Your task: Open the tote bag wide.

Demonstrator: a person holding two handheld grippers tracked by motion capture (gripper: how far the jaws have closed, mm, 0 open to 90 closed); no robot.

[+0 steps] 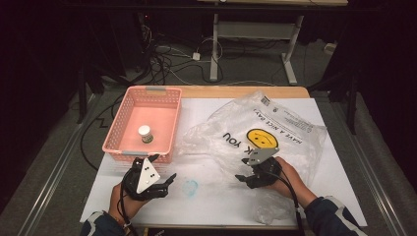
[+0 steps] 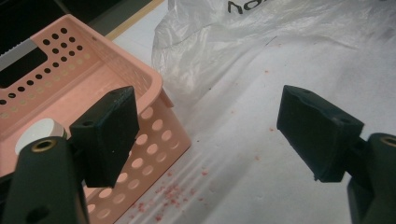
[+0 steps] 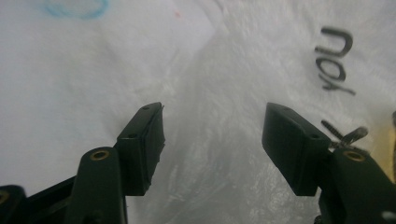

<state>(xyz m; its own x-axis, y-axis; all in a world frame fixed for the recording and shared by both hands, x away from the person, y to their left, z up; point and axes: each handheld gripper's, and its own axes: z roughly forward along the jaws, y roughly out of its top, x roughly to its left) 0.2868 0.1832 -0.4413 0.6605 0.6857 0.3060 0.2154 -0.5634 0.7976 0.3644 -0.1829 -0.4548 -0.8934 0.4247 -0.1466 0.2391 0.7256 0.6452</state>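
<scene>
High view: overhead from the person's side, looking forward and down across the whole table (image 1: 339, 162). Left gripper view: low and close, facing the basket (image 2: 154, 84) corner and bag (image 2: 261, 32) edge. Right gripper view: very close over the bag (image 3: 243, 70). All three share the bag.

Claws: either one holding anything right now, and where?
Nothing held. Left claw is open beside the pink basket; right claw is open over the plastic bag, jaws not closed on it.

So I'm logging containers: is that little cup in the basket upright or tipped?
Upright: the cup stands on the pink basket floor, its white lid facing up.
</scene>
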